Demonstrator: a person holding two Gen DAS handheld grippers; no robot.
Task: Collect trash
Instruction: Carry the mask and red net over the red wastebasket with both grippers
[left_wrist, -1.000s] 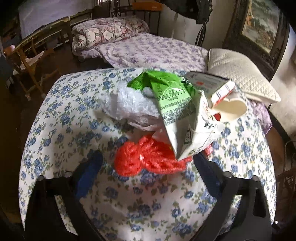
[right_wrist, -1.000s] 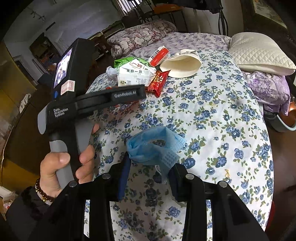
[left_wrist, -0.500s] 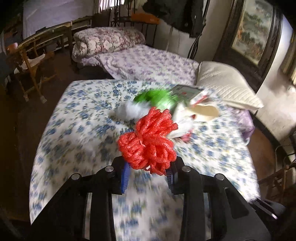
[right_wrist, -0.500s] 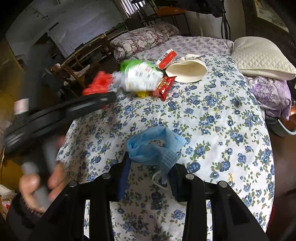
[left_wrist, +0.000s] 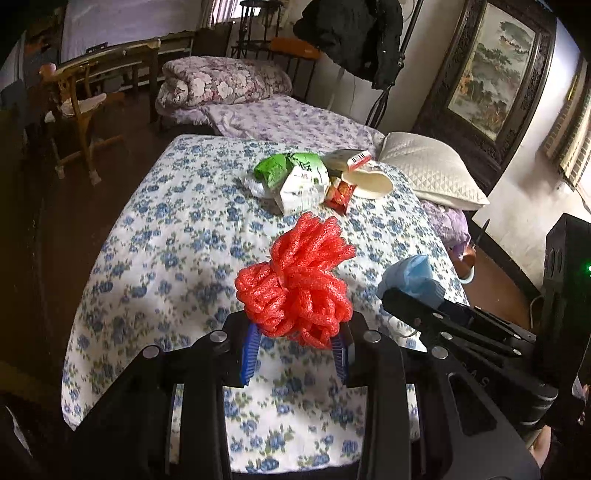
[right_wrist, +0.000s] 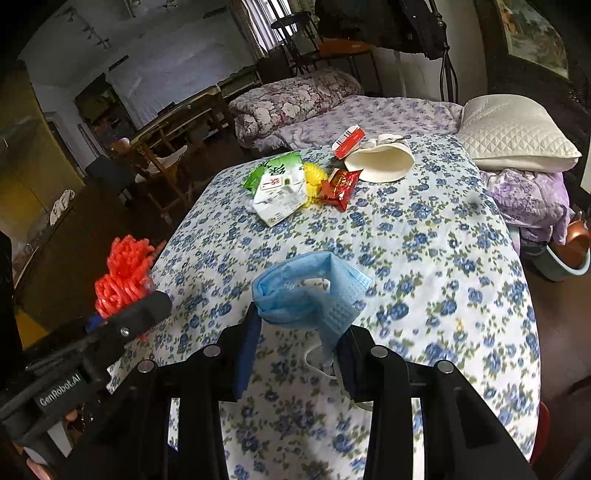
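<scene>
Bedspread (right_wrist: 424, 236), blue-flowered on white, fills both views and carries everything that counts. The biggest cluster on it is the leftover trash pile, lying toward twelve o'clock from both claws and well apart from them: a cream paper bowl (right_wrist: 380, 164) on its side, a white-and-green carton (right_wrist: 280, 195) with a green wrapper (left_wrist: 275, 168) against it, a yellow net (right_wrist: 314, 179), a red snack packet (right_wrist: 340, 186) and a small red-and-white box (right_wrist: 347, 142).

Next in size is the red foam netting (left_wrist: 295, 284), a bunched ball carried clear of the cloth by the left gripper (left_wrist: 295, 354). Its jaws have just been closing and now stand narrow, the blue pads pressed into the ball's underside. In the right wrist view the same ball shows at nine o'clock.

Smaller is the crumpled blue face mask (right_wrist: 310, 291), pinched in the right gripper (right_wrist: 295, 354), whose jaws are part-closed on it, an ear loop dangling below. It shows at three o'clock in the left wrist view.

Both claws are full, so the coming move is likely a drop into some bin, and none is in view. For the pile afterwards, neither hand looks clearly nearer; the carton's long axis runs roughly from seven to one o'clock in the right wrist view.
</scene>
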